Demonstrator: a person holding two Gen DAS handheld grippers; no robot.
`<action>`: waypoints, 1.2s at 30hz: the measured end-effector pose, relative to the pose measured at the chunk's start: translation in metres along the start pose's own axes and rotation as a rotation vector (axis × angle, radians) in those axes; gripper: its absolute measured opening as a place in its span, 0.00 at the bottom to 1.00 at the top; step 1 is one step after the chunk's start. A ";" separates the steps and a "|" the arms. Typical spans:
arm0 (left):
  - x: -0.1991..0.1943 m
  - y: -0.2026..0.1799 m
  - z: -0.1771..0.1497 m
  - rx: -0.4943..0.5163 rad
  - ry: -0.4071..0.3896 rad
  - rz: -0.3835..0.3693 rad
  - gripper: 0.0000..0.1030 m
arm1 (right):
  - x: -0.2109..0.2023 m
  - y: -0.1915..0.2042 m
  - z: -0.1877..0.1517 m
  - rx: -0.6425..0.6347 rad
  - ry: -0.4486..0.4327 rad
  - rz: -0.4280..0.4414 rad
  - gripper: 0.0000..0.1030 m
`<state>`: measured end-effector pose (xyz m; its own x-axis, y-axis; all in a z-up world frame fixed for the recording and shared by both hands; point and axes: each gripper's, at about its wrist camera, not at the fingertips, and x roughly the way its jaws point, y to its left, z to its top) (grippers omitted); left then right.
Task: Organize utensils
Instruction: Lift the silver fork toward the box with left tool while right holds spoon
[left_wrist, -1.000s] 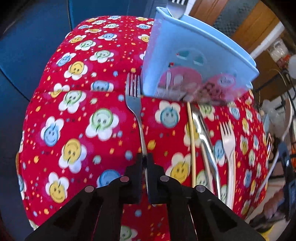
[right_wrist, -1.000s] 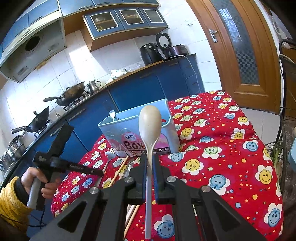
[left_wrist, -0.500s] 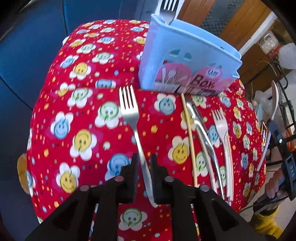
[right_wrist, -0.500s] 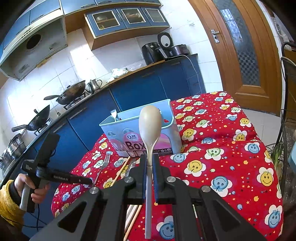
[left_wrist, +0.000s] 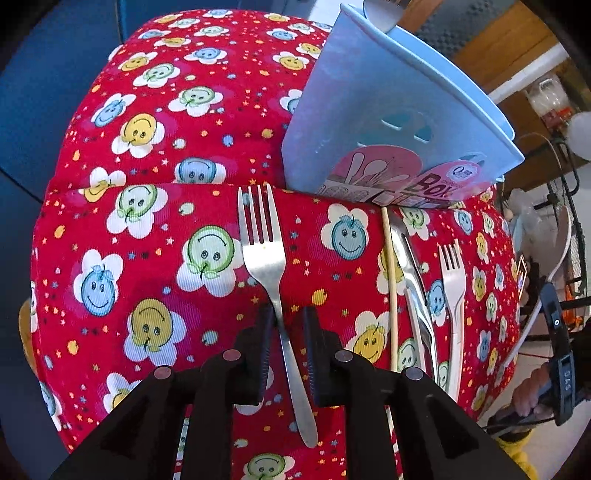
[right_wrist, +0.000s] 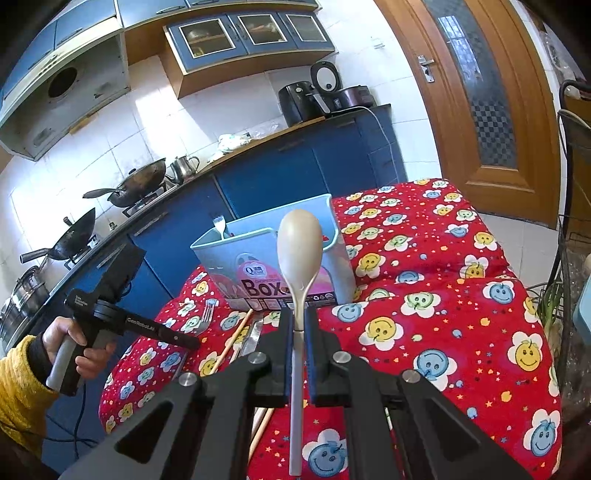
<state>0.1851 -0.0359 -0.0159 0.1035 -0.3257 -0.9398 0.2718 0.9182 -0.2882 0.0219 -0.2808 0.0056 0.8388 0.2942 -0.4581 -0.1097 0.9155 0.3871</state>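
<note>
A metal fork (left_wrist: 264, 254) lies flat on the red flowered cloth (left_wrist: 147, 221), tines toward the light-blue utensil box (left_wrist: 369, 110). My left gripper (left_wrist: 289, 314) points down over the fork's neck. Its jaws stand slightly apart with a gap beside the neck, so it is open. The right wrist view also shows the left gripper (right_wrist: 192, 341), above that fork (right_wrist: 207, 315). My right gripper (right_wrist: 298, 317) is shut on the handle of a beige spoon (right_wrist: 299, 243), bowl up, in front of the box (right_wrist: 240, 254). Another fork (right_wrist: 220, 225) stands inside the box.
Right of the fork lie a chopstick (left_wrist: 389, 288), a metal utensil (left_wrist: 413, 280) and a white plastic fork (left_wrist: 454, 295). The cloth drops off at its left and near edges. Blue cabinets with woks (right_wrist: 140, 181) stand behind, and a wire rack (right_wrist: 569, 258) is at the right.
My left gripper's jaws have parted and let go of the fork, which now rests on the cloth. The left hand shifted a little over it. The right gripper and spoon have not moved.
</note>
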 end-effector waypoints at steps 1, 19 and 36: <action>0.000 -0.001 0.000 0.006 0.002 0.006 0.16 | 0.000 0.000 0.000 0.001 0.001 0.001 0.08; -0.039 0.003 -0.056 0.012 -0.365 -0.071 0.04 | -0.008 0.011 0.005 -0.024 -0.022 -0.009 0.08; -0.118 -0.034 -0.011 0.084 -0.827 -0.137 0.04 | 0.020 0.028 0.040 -0.057 -0.100 0.020 0.08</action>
<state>0.1528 -0.0257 0.1028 0.7233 -0.5233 -0.4505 0.3999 0.8493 -0.3446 0.0573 -0.2600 0.0398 0.8850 0.2859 -0.3674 -0.1542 0.9247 0.3481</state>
